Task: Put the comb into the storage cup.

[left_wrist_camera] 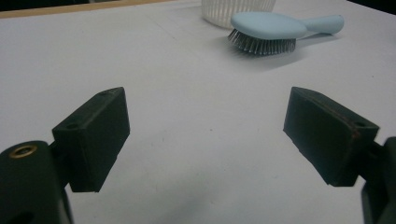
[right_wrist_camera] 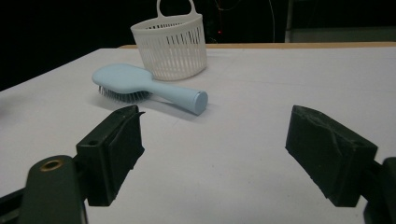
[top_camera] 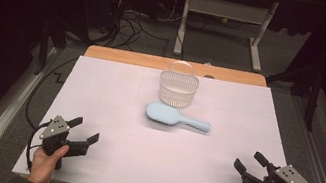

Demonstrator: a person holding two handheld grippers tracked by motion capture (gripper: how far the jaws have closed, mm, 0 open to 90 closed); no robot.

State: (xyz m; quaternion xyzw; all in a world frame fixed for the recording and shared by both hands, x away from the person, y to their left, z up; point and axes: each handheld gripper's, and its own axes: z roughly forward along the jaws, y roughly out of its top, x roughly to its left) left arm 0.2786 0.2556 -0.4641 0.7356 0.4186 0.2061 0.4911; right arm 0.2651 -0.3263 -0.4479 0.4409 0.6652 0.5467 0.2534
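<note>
Hairbrush (top_camera: 176,117) (bristles down) at frame centre, below basket (top_camera: 178,89); left claw (top_camera: 84,130) and right claw (top_camera: 249,163) both open, empty.

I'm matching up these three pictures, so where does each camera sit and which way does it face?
High view: above the person's edge, looking forward and down on the table; both hands, left gripper, right gripper.
Left gripper view: rides that gripper, low, facing the hairbrush; open jaws.
Right gripper view: rides that gripper, facing the handle end; open jaws.
All share hairbrush and basket.
</note>
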